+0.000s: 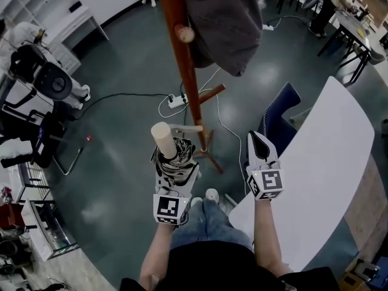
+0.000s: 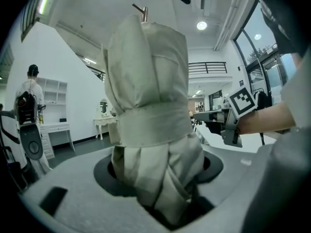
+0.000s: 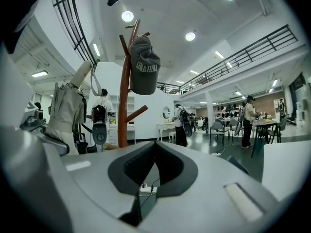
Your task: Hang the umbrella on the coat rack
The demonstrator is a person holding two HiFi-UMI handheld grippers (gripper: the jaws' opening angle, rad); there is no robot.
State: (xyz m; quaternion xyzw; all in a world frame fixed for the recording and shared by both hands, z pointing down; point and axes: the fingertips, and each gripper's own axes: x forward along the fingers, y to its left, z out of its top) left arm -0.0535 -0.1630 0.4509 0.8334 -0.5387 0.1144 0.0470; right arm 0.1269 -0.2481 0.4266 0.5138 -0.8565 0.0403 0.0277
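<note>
a folded cream umbrella (image 1: 173, 153) is clamped in the left gripper (image 1: 174, 170), low in the middle of the head view. its round handle end (image 1: 162, 137) is pointed up towards the camera. in the left gripper view the strapped bundle of fabric is seen filling the gap between the jaws, and both sides are pressed against it.

the right gripper (image 1: 256, 139) is held just right of centre, near the left one but apart from it. its jaws are brought together at the tips, and nothing is held between them.

the wooden coat rack (image 1: 185, 65) is seen from the top centre down to its feet on the dark floor (image 1: 115, 168), just beyond the umbrella, which is not touching it. a grey fabric item (image 1: 224, 23) is hung from the rack near the top of the frame. in the right gripper view the rack is placed left of centre, with the umbrella at the far left.

a white surface (image 1: 327, 162) is spread over the right side, with a blue chair (image 1: 279, 117) at its upper edge. a power strip (image 1: 177, 100) is lying on the floor beside the rack.
</note>
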